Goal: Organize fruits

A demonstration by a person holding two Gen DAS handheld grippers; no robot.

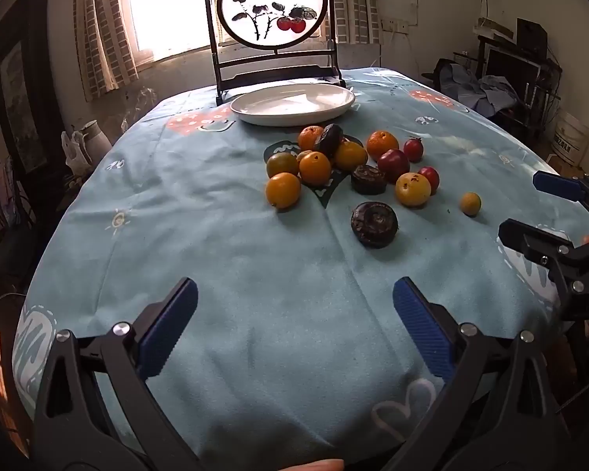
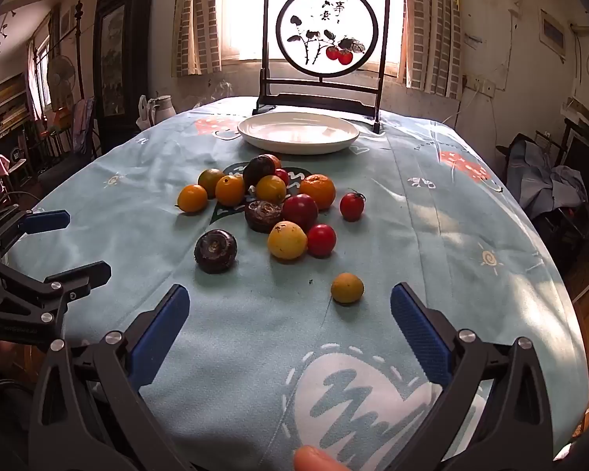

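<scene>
Surface (image 2: 432,235): round top under a soft, matte pale-blue cloth with white doodle prints, lightly creased.

Left gripper (image 1: 294,325): ribbed blue pads on black fingers, spread wide, nothing between them, held over bare cloth at the near edge.

Fruits (image 2: 271,204): loose cluster at mid-surface, between the grippers and the plate.
- Smooth round orange-yellow fruits: about eight or nine; some overlap, so the count is uncertain. One small one (image 2: 347,287) lies apart, nearest the right gripper.
- Dark, wrinkled, flattened discs with a ringed top: three; one (image 2: 215,251) sits apart at the cluster's near left.
- Glossy red round fruits: four in the right wrist view, one (image 2: 352,206) with a green stem.

Plate (image 2: 298,133): one, white, glazed, shallow, oval, no fruit on it, behind the cluster. A dark-framed round painted screen (image 2: 326,35) stands behind it.

Right gripper (image 2: 290,322): same build, fingers spread, holding nothing.
</scene>
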